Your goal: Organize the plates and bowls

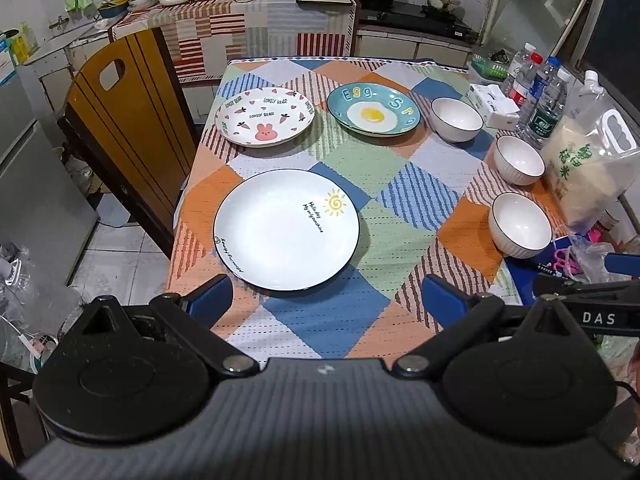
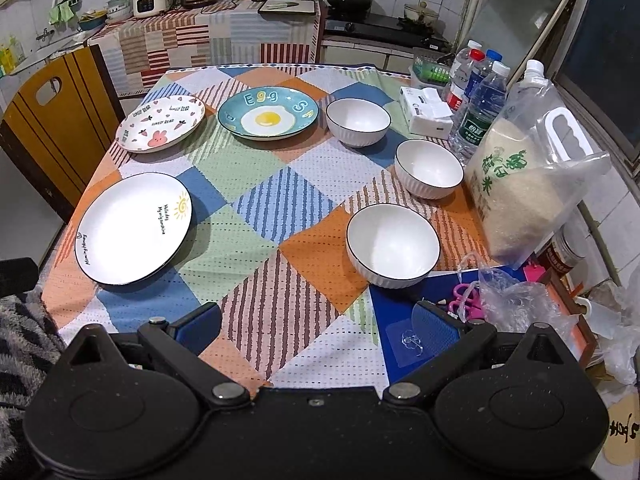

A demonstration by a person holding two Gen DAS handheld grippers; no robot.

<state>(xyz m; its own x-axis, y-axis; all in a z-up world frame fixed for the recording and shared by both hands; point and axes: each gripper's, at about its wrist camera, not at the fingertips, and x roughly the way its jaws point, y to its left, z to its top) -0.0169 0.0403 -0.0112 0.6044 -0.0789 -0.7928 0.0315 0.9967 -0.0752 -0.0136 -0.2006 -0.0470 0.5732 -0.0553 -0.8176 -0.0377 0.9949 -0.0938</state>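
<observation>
Left wrist view: left gripper point(image 1: 326, 300) spread wide, empty, before the sunshine plate point(image 1: 286, 230); right gripper point(image 2: 320, 326) likewise wide, near the closest bowl point(image 2: 393, 250) — glazed rims could slip from the pads and chip, I judge.

"Egg" on teal plate point(image 2: 268, 114)
</observation>
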